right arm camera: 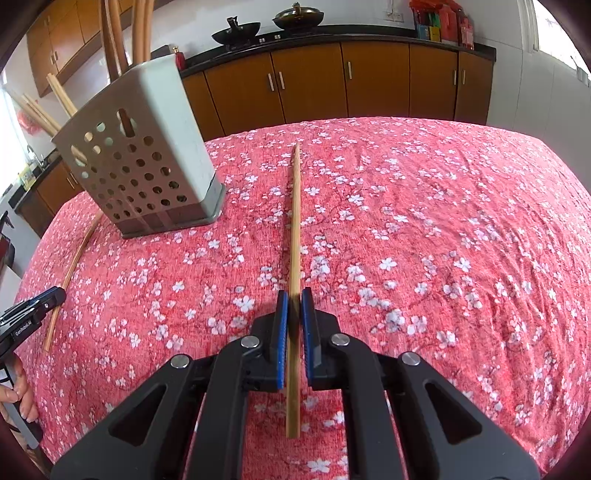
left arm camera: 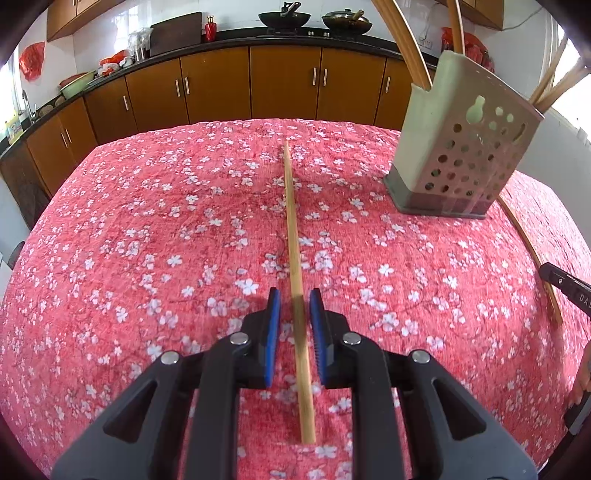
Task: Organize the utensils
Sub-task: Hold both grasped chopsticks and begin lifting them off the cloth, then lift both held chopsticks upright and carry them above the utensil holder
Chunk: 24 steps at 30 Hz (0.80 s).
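On the red floral cloth a bamboo chopstick [left arm camera: 291, 221] runs straight away from me between the blue pads of my left gripper [left arm camera: 294, 295]. A sliver of gap shows on each side, so the pads are not pressing it. My right gripper [right arm camera: 294, 295] is shut on a second chopstick [right arm camera: 294, 221] that points the same way. The grey perforated utensil holder [left arm camera: 461, 147] stands to the right of the left gripper and to the left of the right one [right arm camera: 147, 155]. Several chopsticks and wooden handles stick out of the holder. Each view shows the other gripper's tip [left arm camera: 546, 271] [right arm camera: 55, 295] at its edge.
The tablecloth [left arm camera: 147, 221] covers the whole table, whose far edge faces brown cabinets [left arm camera: 284, 81]. Two woks [left arm camera: 284, 16] sit on the dark counter. A person's fingers [right arm camera: 18, 398] show at the lower left of the right wrist view.
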Tool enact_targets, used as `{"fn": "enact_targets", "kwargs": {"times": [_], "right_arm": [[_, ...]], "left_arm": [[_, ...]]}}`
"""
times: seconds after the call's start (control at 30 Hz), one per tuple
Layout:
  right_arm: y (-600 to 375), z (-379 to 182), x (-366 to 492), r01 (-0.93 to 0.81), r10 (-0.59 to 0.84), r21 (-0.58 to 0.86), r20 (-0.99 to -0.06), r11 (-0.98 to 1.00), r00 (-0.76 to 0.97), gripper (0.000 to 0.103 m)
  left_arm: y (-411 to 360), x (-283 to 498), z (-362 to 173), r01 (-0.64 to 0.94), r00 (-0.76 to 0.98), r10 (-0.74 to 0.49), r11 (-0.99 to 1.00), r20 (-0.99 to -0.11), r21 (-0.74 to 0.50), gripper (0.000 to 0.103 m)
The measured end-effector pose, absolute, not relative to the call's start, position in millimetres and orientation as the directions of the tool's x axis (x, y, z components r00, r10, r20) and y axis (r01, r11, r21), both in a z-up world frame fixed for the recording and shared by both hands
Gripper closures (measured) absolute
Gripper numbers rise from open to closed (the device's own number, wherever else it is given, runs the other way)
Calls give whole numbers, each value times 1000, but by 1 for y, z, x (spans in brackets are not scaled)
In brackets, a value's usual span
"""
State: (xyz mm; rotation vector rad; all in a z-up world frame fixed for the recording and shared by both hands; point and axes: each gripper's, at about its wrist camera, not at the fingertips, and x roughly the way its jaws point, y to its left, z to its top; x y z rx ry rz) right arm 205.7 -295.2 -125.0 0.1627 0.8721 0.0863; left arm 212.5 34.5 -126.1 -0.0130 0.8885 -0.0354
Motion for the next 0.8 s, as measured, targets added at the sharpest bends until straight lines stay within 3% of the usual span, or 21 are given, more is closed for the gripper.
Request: {"fn": "enact_targets", "kwargs": {"times": [0.1,0.17,0.3,0.6,0.8], "right_arm": [[-297,-124,199,-11,145,180,-754,984,640,95],[-298,-124,198,-10,149,186,-753,983,641,95],[-302,-118,193,-1,156,203,-749,979,645,95],[-313,-71,178,3,141,213,-657,977,741,95],[-317,-68,178,9,136,213,-654,977,744,95]], "left_arm": [[35,202,-126,25,630,-30,1000,-776,-19,87],[36,195,-127,15,630,-20,1000,-777,-13,95],[42,196,-120,14,616,-49,999,-786,-51,95],[52,178,-78,11,694,-79,995,-716,-99,95],[45,176,-69,9,695,-79,995,-715,-101,95]]}}
